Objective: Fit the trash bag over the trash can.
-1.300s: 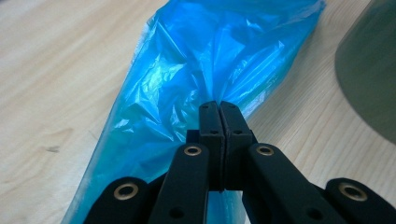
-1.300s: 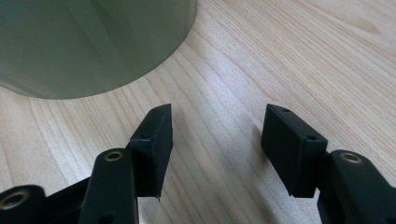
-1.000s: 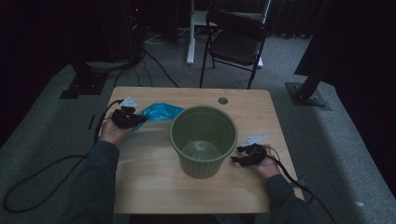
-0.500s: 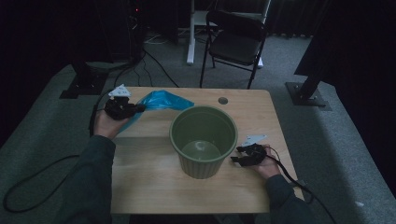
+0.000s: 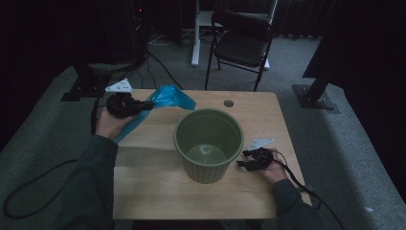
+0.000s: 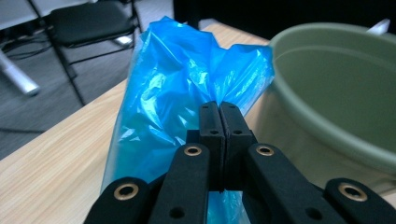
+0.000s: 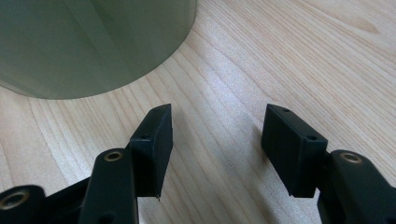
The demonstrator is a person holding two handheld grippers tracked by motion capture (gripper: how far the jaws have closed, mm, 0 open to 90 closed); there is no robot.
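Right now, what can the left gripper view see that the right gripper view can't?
The left gripper view has the blue plastic bag pinched in the shut left gripper, the bin's open rim, and a black chair on the floor behind. The right gripper view has the right gripper with its jaws apart and nothing between them, just above the wood. Both share the green bin and the wooden table.

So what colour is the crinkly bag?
Bright blue: the plastic bag shows best in the left gripper view.
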